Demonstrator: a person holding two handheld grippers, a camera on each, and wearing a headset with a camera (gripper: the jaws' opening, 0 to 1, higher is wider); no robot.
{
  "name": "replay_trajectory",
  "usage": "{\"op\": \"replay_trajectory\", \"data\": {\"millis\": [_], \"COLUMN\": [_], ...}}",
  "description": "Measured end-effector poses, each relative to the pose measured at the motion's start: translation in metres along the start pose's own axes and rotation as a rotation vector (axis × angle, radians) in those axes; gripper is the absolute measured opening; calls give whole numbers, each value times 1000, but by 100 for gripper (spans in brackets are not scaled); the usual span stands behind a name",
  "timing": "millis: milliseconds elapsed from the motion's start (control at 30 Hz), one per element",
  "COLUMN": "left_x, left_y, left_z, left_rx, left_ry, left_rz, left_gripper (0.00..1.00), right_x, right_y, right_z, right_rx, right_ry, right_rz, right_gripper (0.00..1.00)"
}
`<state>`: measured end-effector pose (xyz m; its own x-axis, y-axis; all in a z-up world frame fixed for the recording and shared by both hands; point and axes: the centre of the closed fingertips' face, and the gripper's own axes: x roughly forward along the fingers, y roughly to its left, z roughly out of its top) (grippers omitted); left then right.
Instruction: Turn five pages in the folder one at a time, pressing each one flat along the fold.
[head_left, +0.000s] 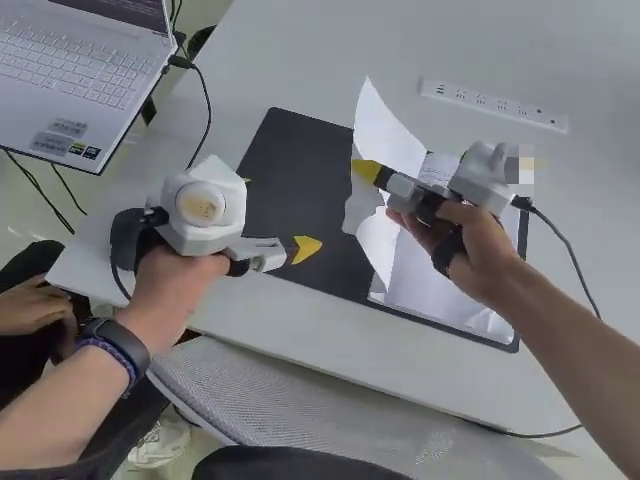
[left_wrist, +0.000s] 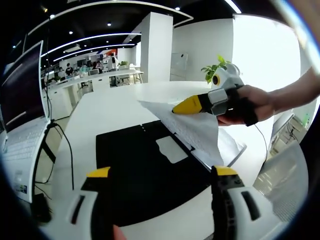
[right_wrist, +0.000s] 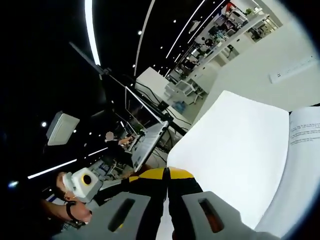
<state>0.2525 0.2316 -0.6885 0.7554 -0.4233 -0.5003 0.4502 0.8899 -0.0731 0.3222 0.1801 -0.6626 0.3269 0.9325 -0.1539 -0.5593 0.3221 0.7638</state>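
We see the folder (head_left: 285, 165) lying open on the white bench (head_left: 300, 50), black inside cover on the left, sleeved sheets on the right. The right claw (head_left: 366, 172) is pinched tight on a white page (head_left: 385, 135), gripping it at the edge. The page is lifted off the right-hand stack and stands curled, roughly over the fold. In the right gripper view both yellow tips sit pressed together, and the page spreads up and to the right of them with a printed sheet at the far right. The left claw (head_left: 300, 249) is spread wide with nothing in it, low over the near edge of the black cover and apart from the page. In the left gripper view its two tips stand far apart with the cover between them. We can't tell if it touches the cover. An open laptop (head_left: 70, 70) sits at the bench's left corner. A power strip (head_left: 495, 105) lies beyond the folder
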Motion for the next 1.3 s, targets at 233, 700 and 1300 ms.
{"op": "replay_trajectory", "data": {"millis": [233, 700, 1300], "left_x": [-12, -17, -19], "left_y": [8, 14, 23], "left_z": [0, 3, 1], "left_rx": [-21, -51, -69], "left_ry": [-8, -14, -9], "left_rz": [19, 41, 68], "left_gripper": [79, 80, 80], "right_x": [24, 55, 80], "right_y": [-10, -31, -90], "right_z": [-19, -48, -74], "right_rx": [36, 88, 153], "right_ry": [49, 125, 191], "right_rz": [-1, -28, -80], "right_gripper": [0, 0, 0]}}
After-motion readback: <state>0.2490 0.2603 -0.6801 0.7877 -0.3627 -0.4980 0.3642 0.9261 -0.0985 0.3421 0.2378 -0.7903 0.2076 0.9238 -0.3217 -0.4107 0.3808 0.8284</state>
